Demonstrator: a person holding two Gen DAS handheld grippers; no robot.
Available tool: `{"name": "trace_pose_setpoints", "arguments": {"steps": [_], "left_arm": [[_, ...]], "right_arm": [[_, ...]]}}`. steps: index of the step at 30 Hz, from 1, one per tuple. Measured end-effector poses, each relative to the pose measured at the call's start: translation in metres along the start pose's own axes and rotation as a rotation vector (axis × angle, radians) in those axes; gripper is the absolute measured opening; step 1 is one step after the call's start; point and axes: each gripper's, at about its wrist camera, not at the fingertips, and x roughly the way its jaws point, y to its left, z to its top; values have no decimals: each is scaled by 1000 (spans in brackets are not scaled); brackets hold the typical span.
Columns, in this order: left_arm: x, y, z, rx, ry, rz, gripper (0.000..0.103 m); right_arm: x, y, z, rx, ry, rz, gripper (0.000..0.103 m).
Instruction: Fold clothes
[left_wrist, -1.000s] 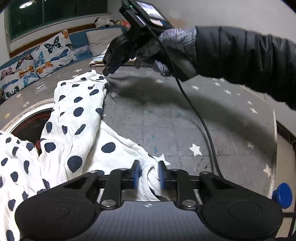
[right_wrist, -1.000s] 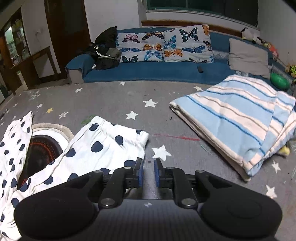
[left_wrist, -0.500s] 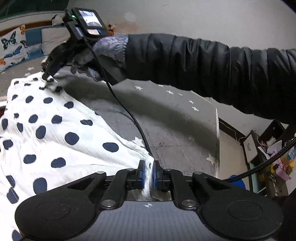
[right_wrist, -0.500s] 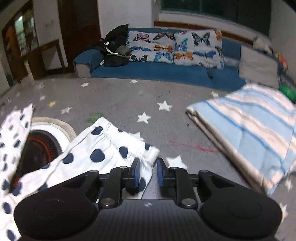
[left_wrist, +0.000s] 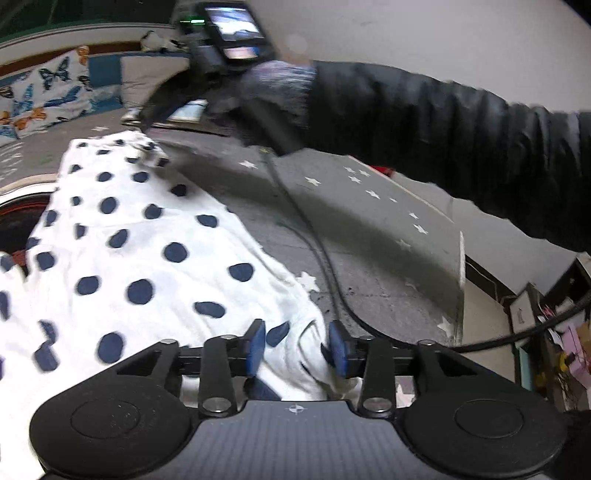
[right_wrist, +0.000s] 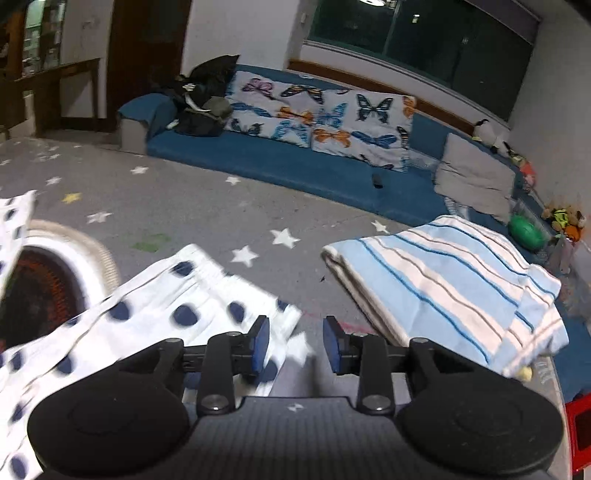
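Garment: I am working a white cloth with dark blue dots (left_wrist: 155, 258), thin and soft, lying spread over the grey star mat (left_wrist: 369, 229) and partly over a round rimmed thing (right_wrist: 55, 291) at the mat's left.
Left gripper: my left gripper (left_wrist: 297, 349) is standing spread, its blue pads on either side of a bunched edge of the cloth; I am not pinching it.
Right gripper: my right gripper (right_wrist: 295, 345) is also standing spread, with the gathered hem (right_wrist: 221, 284) just at its left pad and bare mat between the pads. In the left view it is hovering by the cloth's far corner (left_wrist: 147, 147).
Handling: I am judging the cloth light and limp. It will sag and crease, slide easily on the mat, and slip out of a shallow pinch.
Where to hold: I am favouring the gathered hem and the corners, where the fabric is thicker, one corner per gripper so the edge stays taut.
Nearby: a folded blue striped blanket (right_wrist: 443, 280) is lying well apart to the right.
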Motion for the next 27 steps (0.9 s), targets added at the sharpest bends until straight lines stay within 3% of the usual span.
{"name": "trace_pose_setpoints", "arguments": {"steps": [6,12,15,17,21,24,27], "left_arm": [[-40,9,-15,-62,-60,108,47],[-91,48,-27,-203,-155,368,46],[-113,81,-29,-289,-198,562,45],[-122,105,-29,-337,-212,681,45],[-135,151,-31,-435,-233,831,44],[-135,177,-34,-472,-227,864,42],[-134,187,-37,-479,-223,851,31]], "right_arm": [[-54,16,-20,-41,-5,101,43],[-106,54,-54,-101,-18,241,49],[-125,77,-74,-138,-14,304,49],[-134,87,-83,-155,-16,325,50],[-145,104,-100,-168,-12,350,50],[-147,110,-109,-162,-4,352,50],[-147,111,-115,-158,1,345,50]]}}
